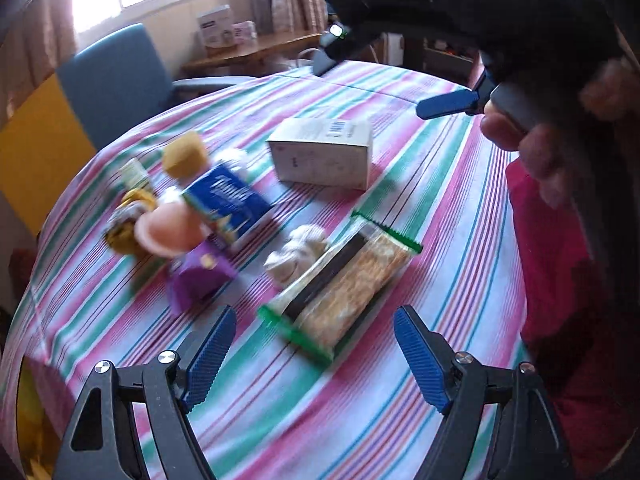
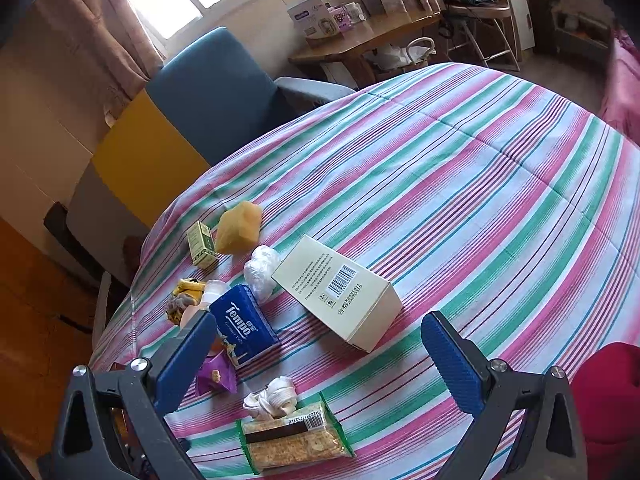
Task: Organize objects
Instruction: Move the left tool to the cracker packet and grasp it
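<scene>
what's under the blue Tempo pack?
The Tempo pack leans on a purple packet, with a pink cup beside it. What else lies beneath is hidden. Both claws are open and empty.

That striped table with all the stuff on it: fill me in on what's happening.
A person holds a hand-held gripper in each hand above the striped table. Both the left hand-held gripper and the right hand-held gripper are open and hold nothing. Small items lie scattered: a cream box, a blue Tempo tissue pack, a cracker packet, a yellow sponge. The left one hovers nearest the cracker packet.
</scene>
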Tool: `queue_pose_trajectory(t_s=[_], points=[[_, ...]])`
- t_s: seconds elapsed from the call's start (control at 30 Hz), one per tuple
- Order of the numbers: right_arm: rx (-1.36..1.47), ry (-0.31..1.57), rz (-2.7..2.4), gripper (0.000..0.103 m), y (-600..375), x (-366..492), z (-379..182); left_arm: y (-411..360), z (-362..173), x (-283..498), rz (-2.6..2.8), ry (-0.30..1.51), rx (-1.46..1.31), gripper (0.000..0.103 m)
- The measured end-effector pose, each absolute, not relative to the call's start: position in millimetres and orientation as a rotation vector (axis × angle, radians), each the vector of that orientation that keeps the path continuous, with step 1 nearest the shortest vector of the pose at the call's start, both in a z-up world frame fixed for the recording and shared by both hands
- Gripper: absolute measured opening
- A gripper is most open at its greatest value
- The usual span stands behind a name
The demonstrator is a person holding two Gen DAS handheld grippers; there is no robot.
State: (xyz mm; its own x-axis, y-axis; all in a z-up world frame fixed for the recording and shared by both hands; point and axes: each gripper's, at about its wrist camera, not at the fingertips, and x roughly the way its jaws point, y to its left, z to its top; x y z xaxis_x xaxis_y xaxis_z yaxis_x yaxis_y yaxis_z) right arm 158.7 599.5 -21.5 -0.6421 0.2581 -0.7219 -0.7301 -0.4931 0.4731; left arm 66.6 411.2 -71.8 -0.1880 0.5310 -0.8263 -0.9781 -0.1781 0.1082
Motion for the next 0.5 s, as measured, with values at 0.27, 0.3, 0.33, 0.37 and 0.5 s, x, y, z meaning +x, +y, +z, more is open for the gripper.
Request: queue_pose_trajectory(t_s=[0.27, 0.3, 0.33, 0.37, 0.5], points=[[-0.774, 1.1, 2.162, 0.103, 603, 159, -22, 458, -105, 76, 1.589, 0.944, -0.77, 0.082], [-0.775, 1.102, 2.163, 0.103, 603, 159, -23, 459, -108, 75, 1.602, 0.955, -0.772, 0.082], [-0.78, 1.101, 2.165, 0.103, 603, 158, -23, 455, -105, 72, 1.609, 0.909, -0.788, 0.077], [-0.786, 1.1, 2.165, 0.103, 603, 158, -24, 450, -101, 70, 1.617, 0.876, -0.805, 0.061], [-0.789, 1.093, 2.171, 0.103, 604, 158, -24, 416, -87, 64, 1.655, 0.776, -0.863, 0.038]])
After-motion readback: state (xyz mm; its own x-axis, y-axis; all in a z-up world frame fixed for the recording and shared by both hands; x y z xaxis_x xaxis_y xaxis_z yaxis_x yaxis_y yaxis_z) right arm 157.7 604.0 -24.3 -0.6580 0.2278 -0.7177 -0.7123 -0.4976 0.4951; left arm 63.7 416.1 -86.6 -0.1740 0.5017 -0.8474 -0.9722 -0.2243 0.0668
